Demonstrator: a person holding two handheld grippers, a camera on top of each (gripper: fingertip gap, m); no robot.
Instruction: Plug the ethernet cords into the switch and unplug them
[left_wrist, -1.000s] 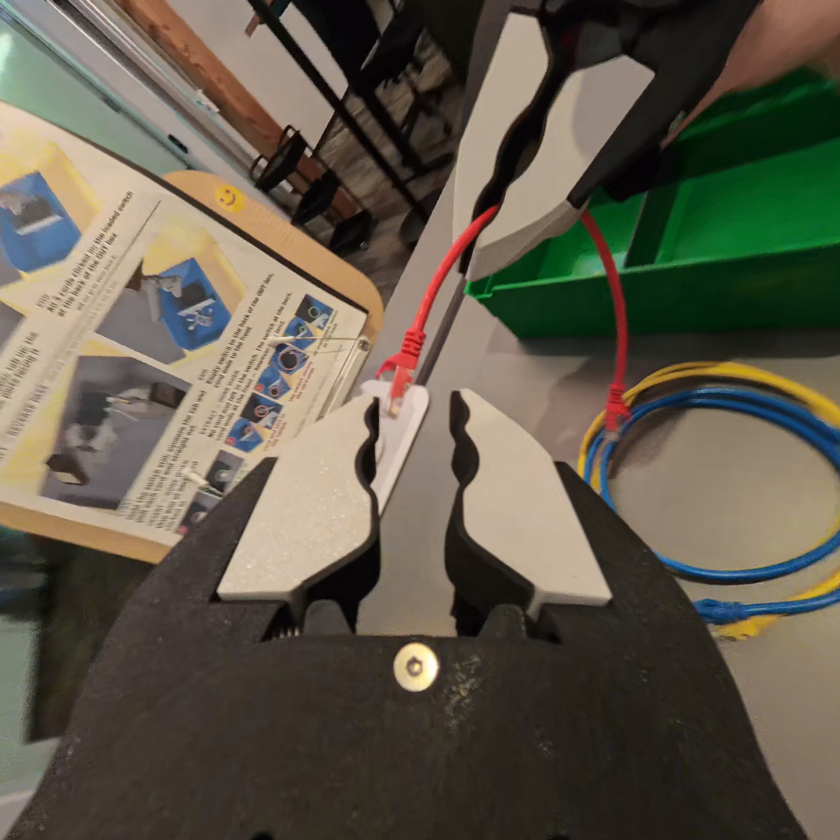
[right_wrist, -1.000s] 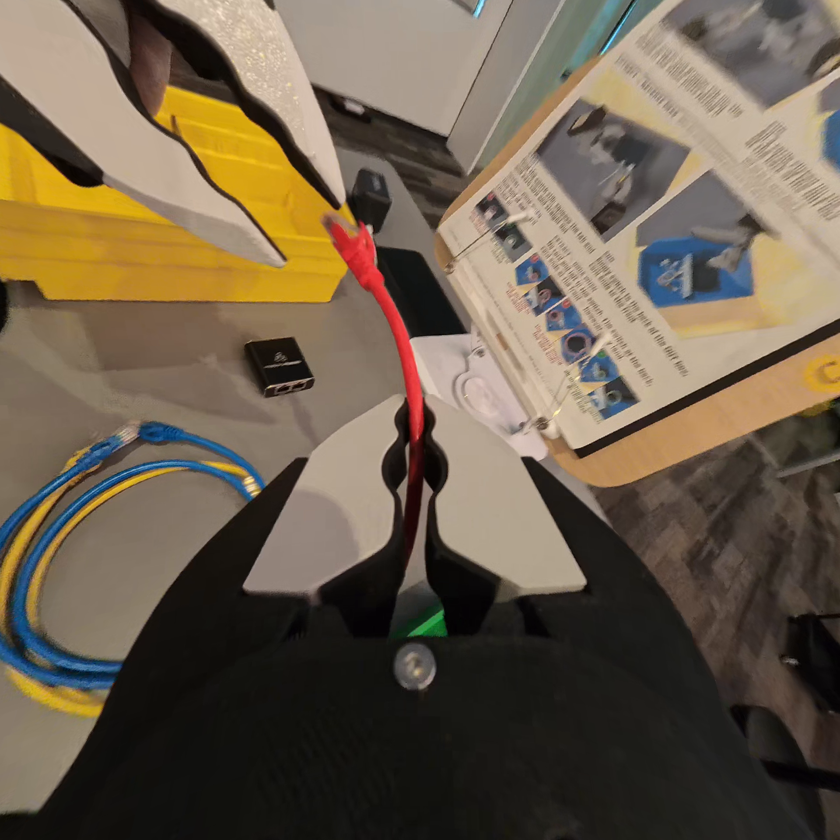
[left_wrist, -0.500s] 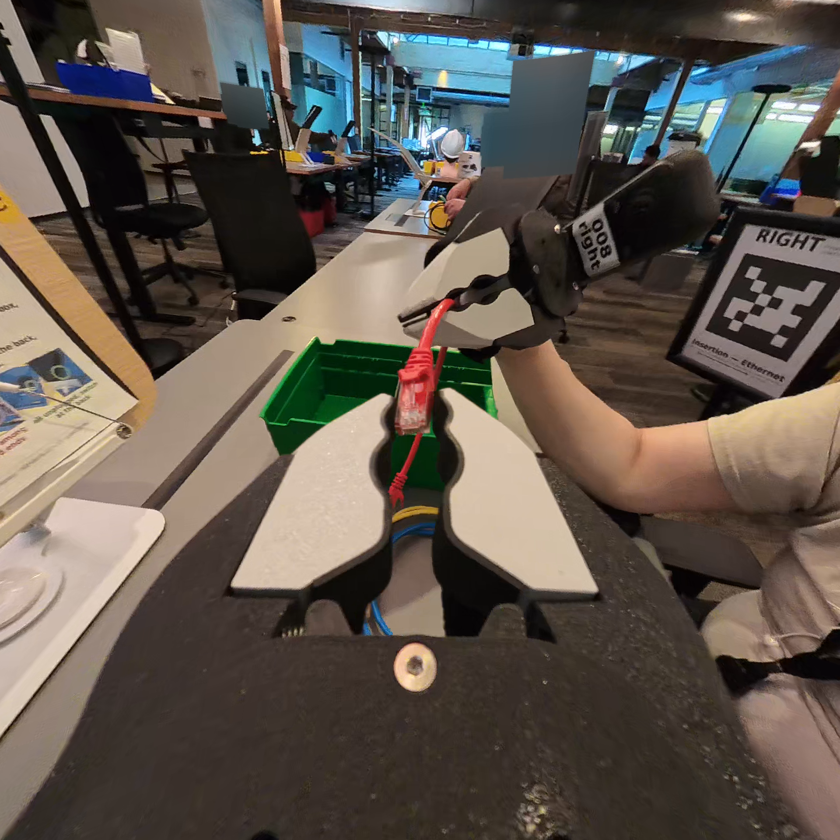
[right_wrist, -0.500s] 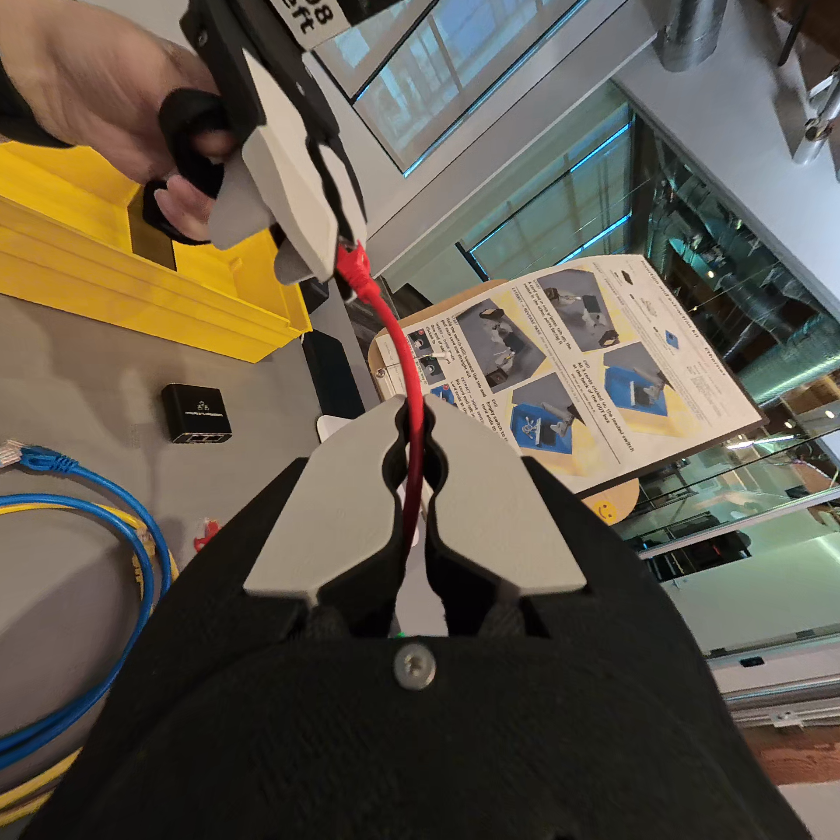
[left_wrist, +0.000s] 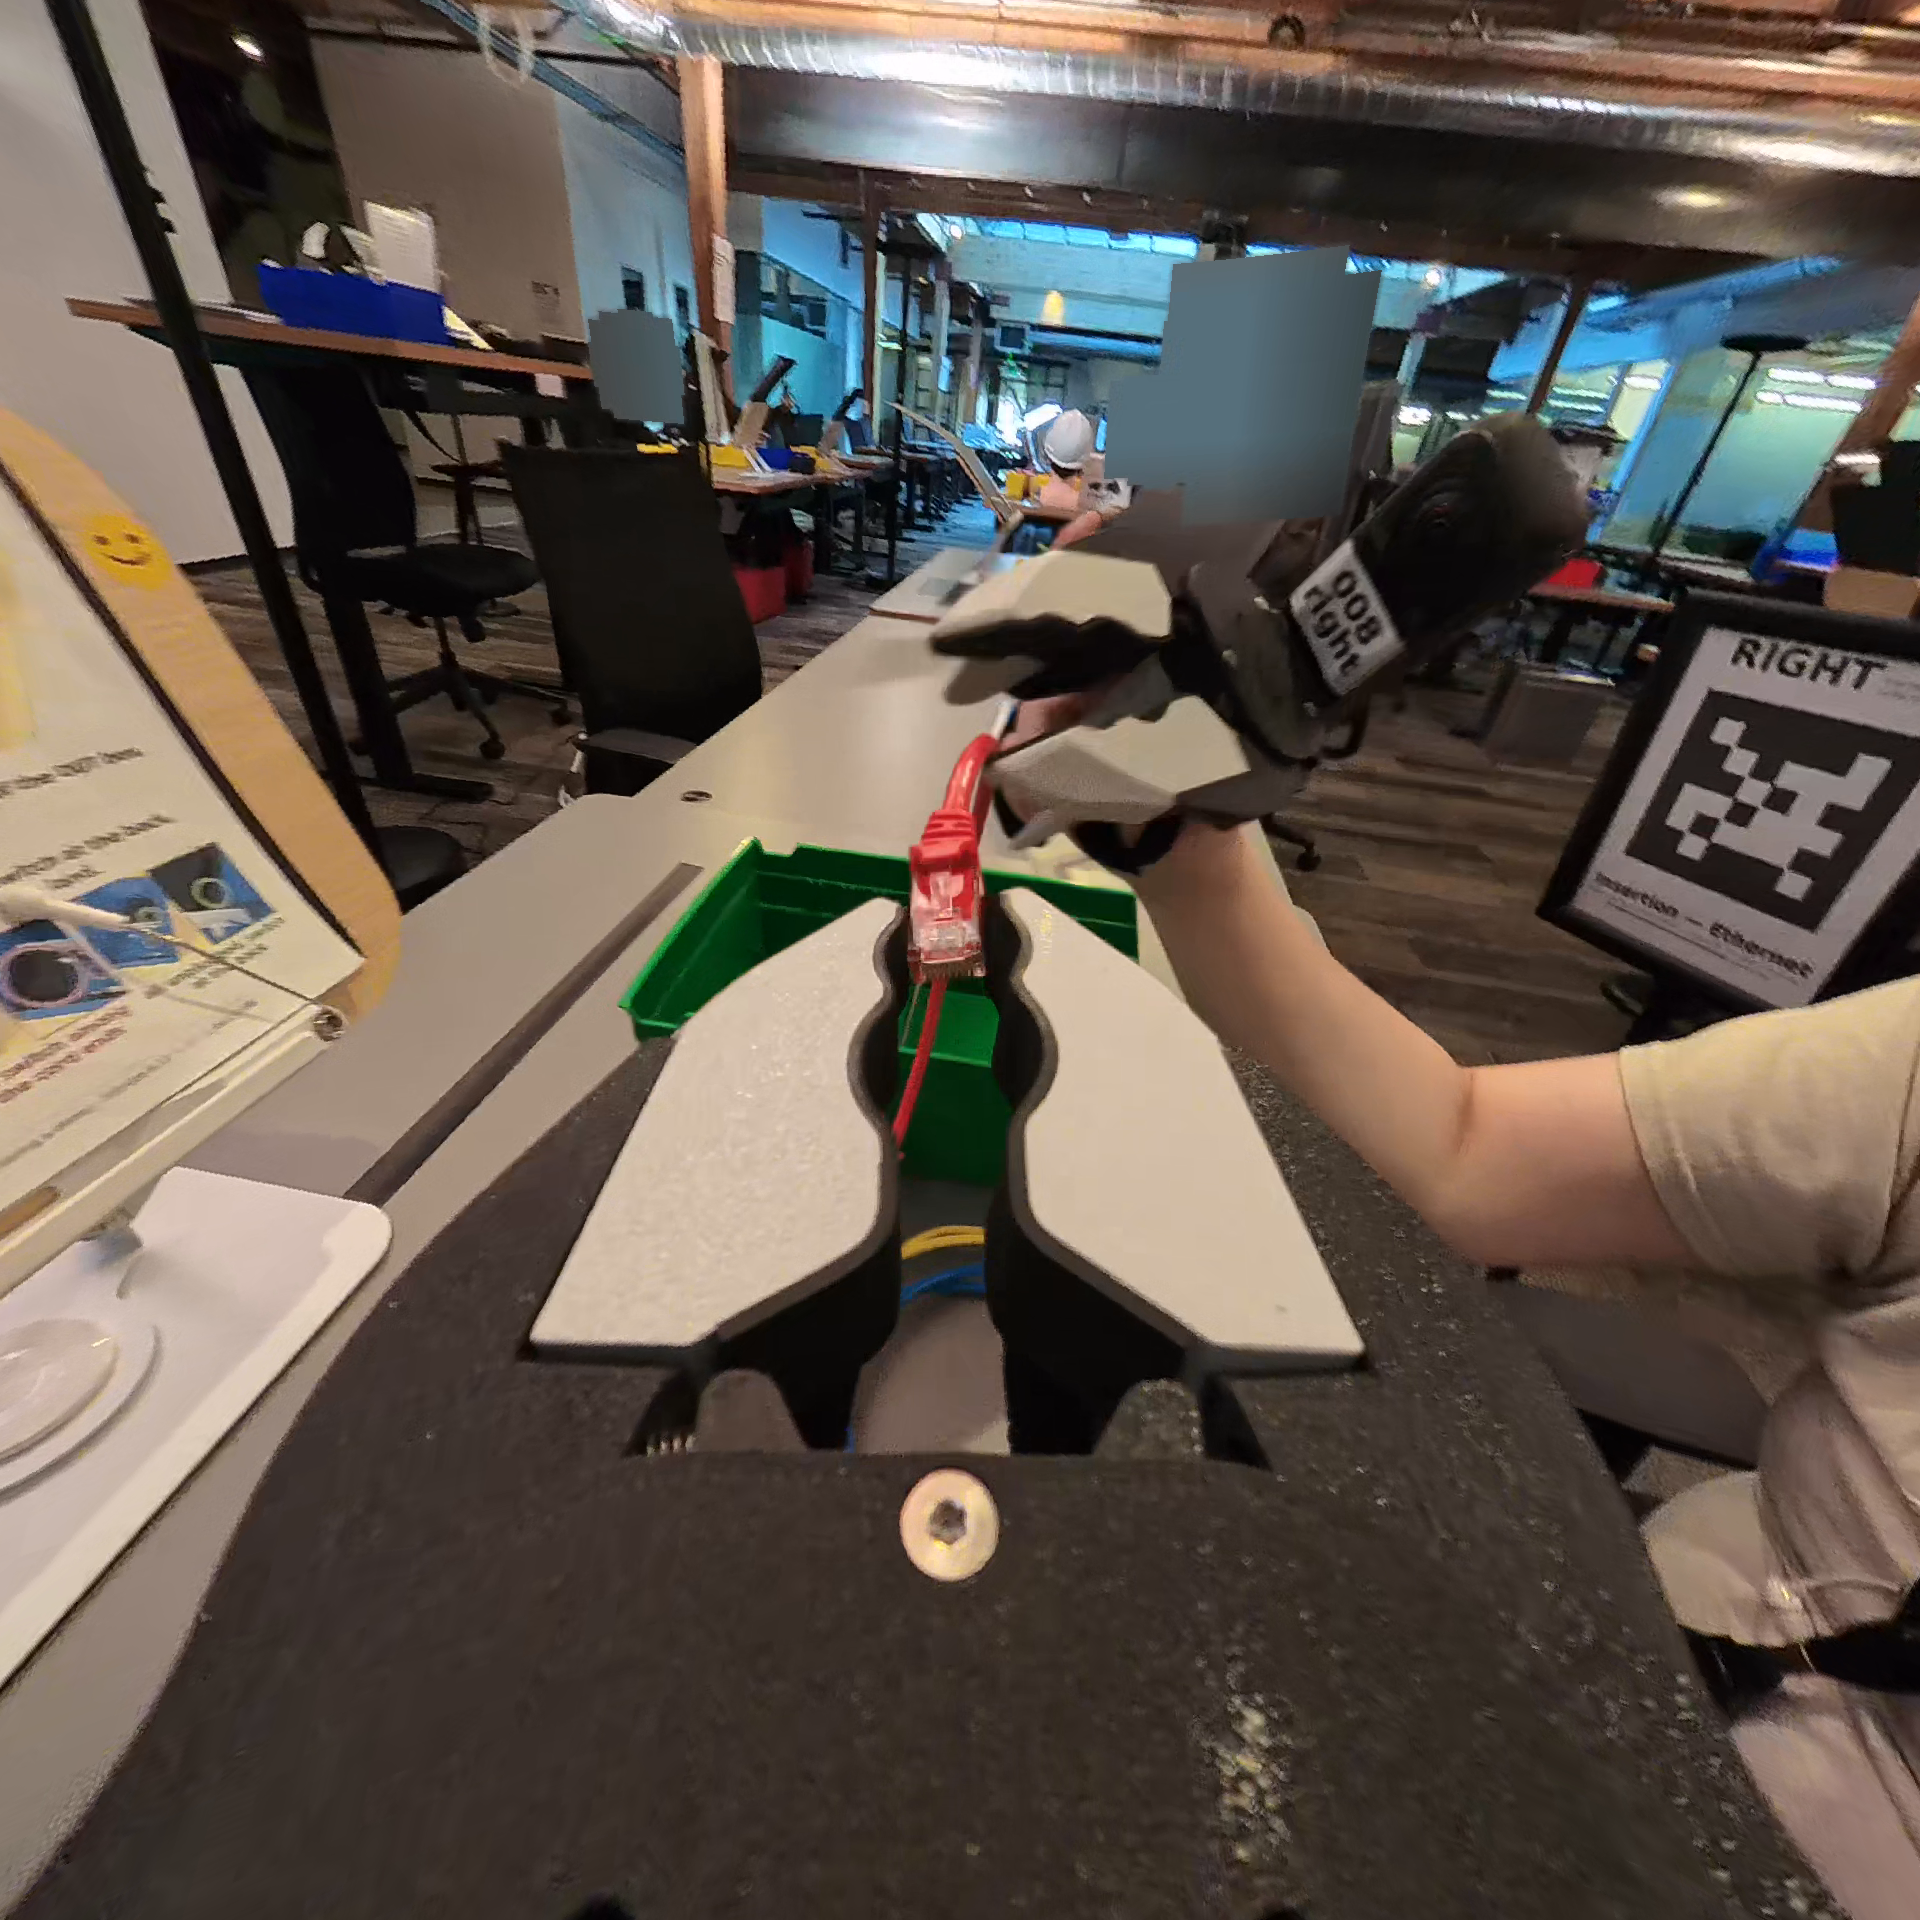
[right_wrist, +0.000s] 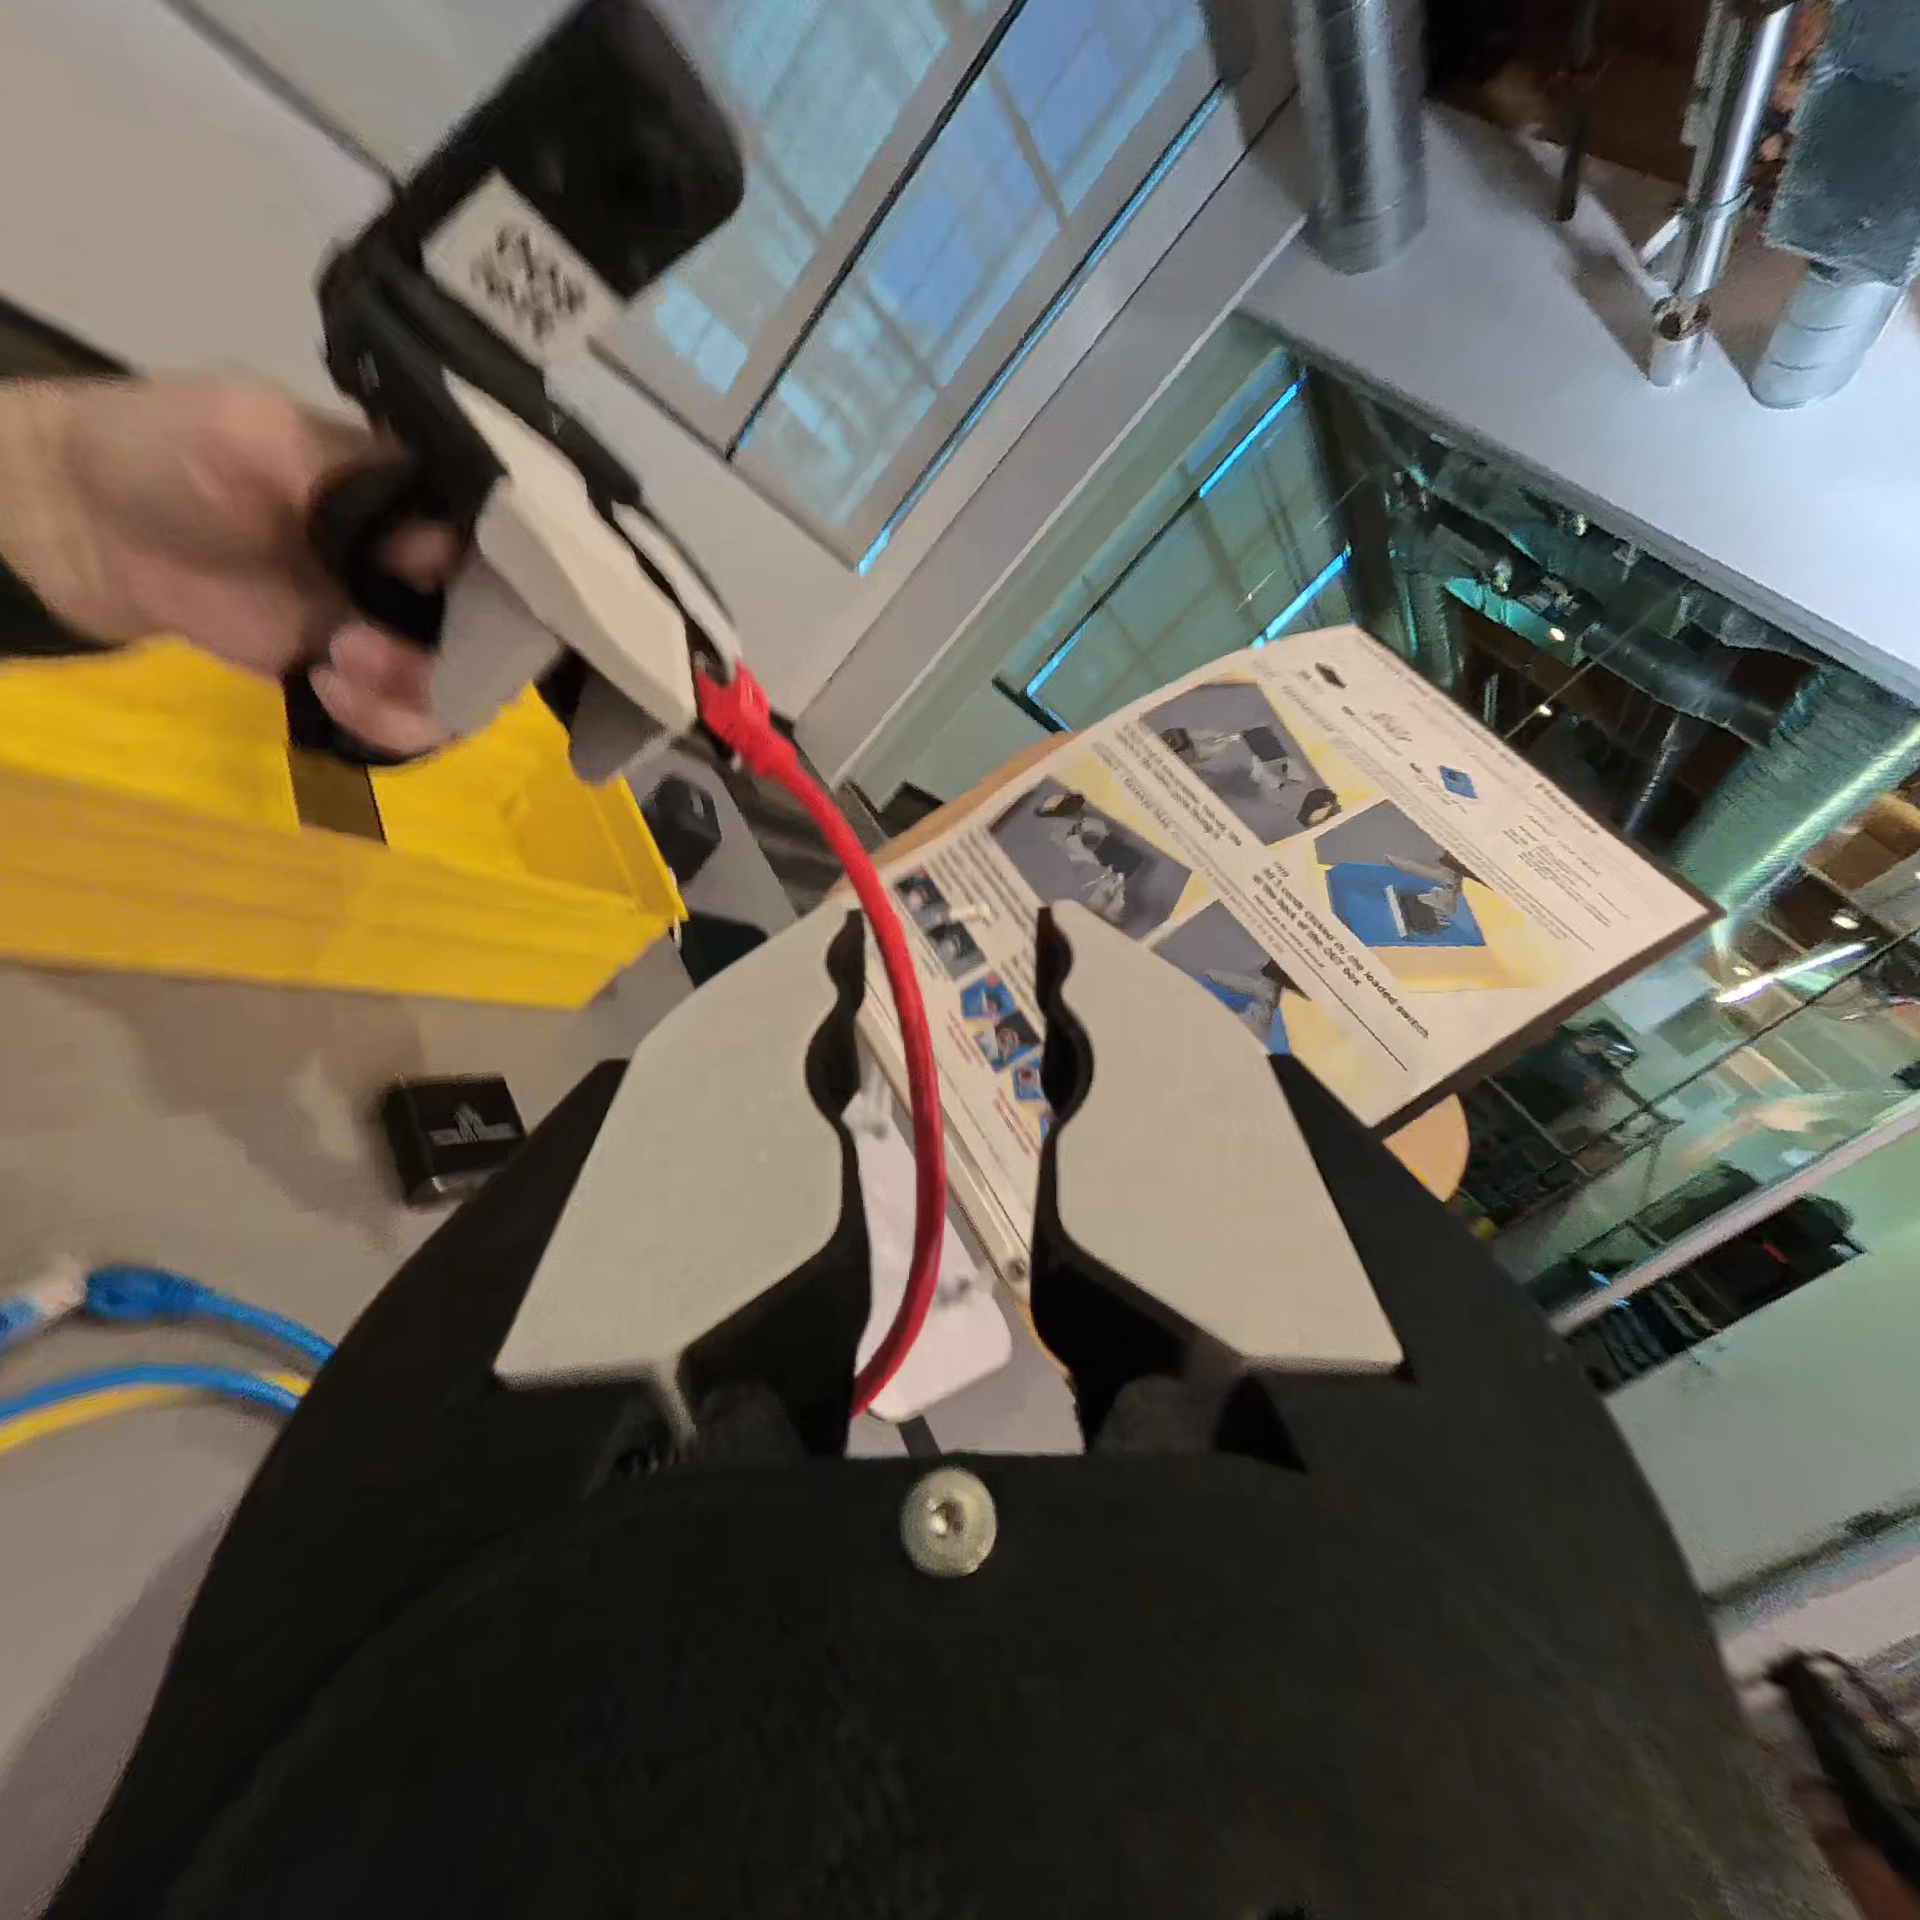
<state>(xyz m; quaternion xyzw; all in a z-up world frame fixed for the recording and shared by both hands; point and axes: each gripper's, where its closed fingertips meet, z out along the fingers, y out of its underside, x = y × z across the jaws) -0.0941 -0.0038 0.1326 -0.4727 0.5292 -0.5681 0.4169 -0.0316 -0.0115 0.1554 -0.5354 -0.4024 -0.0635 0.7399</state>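
Pinching a red ethernet plug (left_wrist: 943, 914), raised left hand-held gripper (left_wrist: 948, 920); right hand-held gripper (right_wrist: 951, 935) released, cord slack between.

The left wrist view looks level along its own tongs (left_wrist: 945, 935), close behind them, across the table (left_wrist: 831, 727) toward the right tongs (left_wrist: 997, 727) raised just beyond. The right wrist view sits close behind its tongs (right_wrist: 951, 935), tilted upward and rolled, facing back at the left tongs (right_wrist: 665, 686). Both share the red cord (right_wrist: 914, 1039) strung between them.
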